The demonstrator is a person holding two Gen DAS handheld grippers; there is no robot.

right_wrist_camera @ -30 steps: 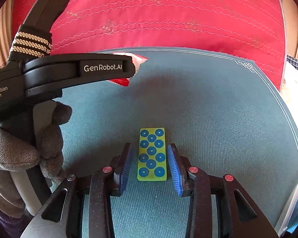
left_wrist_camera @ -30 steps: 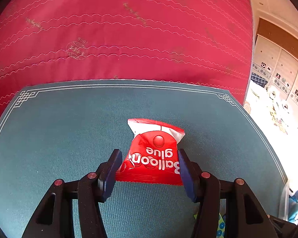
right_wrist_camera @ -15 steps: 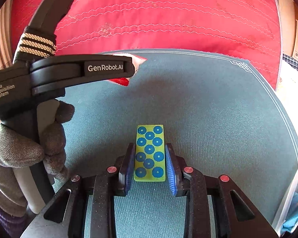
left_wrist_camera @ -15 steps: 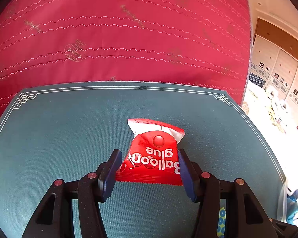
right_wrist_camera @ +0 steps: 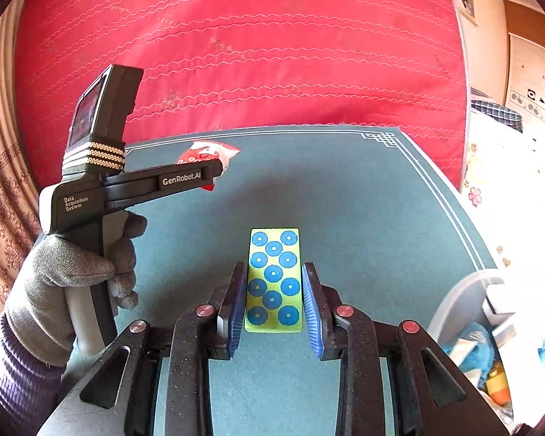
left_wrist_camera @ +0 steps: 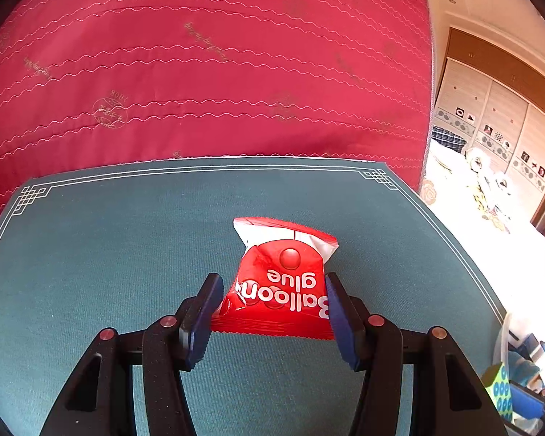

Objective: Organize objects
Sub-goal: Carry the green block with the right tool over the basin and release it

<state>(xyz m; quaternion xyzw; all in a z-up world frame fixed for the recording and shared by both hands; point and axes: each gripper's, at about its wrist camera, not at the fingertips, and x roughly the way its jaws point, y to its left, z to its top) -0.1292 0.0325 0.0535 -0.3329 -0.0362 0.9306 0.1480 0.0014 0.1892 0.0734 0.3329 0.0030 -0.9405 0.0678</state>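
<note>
Left tongs [left_wrist_camera: 274, 309] clamp one red packet [left_wrist_camera: 281, 287] | right tongs [right_wrist_camera: 274, 301] clamp one dotted box [right_wrist_camera: 274, 279]

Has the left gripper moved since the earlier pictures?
Yes. The left gripper, holding the red packet, rose and drew away from the mat's far border.

The left gripper [left_wrist_camera: 274, 312] is showing black arms, red round rivets and blue ribbed fingers [left_wrist_camera: 203, 318]. The right gripper [right_wrist_camera: 274, 305] is wearing the same speckled black arms, red rivets and blue ribbed fingers [right_wrist_camera: 312, 309]. From the right wrist view, the left gripper's black and pale grey body is bearing white lettering, "GenRobot.AI" and "Data Acquisition System", plus a patterned beige band. The left hand [right_wrist_camera: 72, 279] is wearing a grey knit glove and a purple ribbed sleeve.
</note>
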